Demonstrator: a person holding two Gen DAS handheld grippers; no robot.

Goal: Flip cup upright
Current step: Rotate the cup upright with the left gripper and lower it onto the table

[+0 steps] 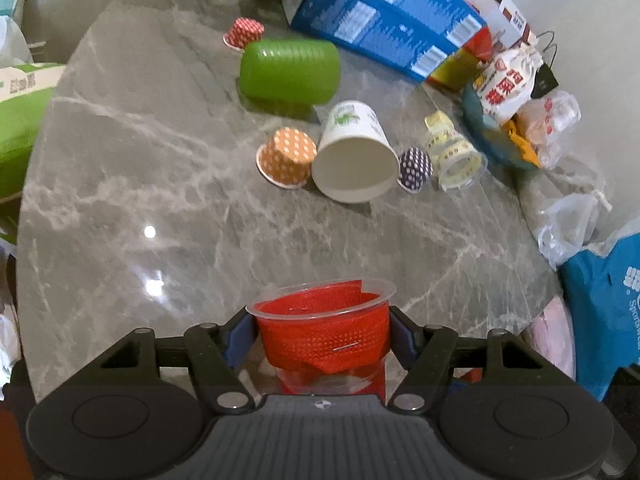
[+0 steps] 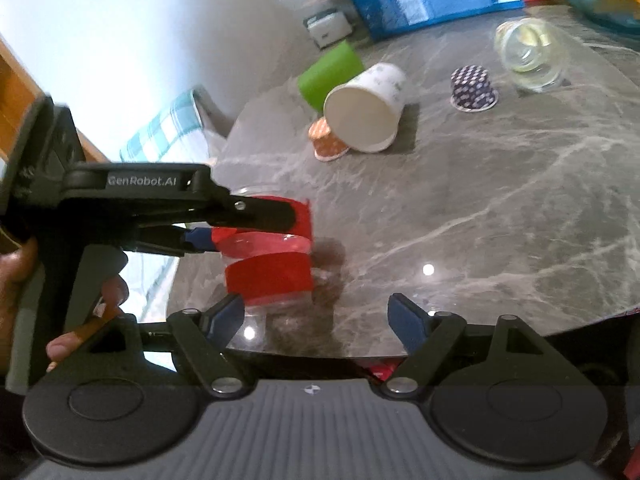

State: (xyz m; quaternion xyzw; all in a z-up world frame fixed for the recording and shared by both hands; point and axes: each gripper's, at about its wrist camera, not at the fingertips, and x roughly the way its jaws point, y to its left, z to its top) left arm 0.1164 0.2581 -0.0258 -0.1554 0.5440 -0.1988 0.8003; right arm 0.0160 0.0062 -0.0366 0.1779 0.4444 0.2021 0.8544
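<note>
My left gripper (image 1: 322, 330) is shut on a clear plastic cup with a red band (image 1: 324, 336), mouth up, just above the grey marble table (image 1: 160, 184) near its front edge. In the right wrist view the same cup (image 2: 268, 264) stands upright in the left gripper's fingers (image 2: 256, 216) at the table's left edge. My right gripper (image 2: 316, 320) is open and empty, just right of that cup. A white paper cup (image 1: 354, 152) lies on its side mid-table, mouth toward me; it also shows in the right wrist view (image 2: 366, 106).
A green cup (image 1: 290, 70) lies on its side behind. Orange (image 1: 286, 158), navy (image 1: 416, 168) and red (image 1: 244, 32) dotted cupcake liners sit upside down. A clear cup with a yellow band (image 1: 454, 152) lies tipped. Blue boxes (image 1: 392, 12), snack bags (image 1: 508, 84) and plastic bags crowd the back and right.
</note>
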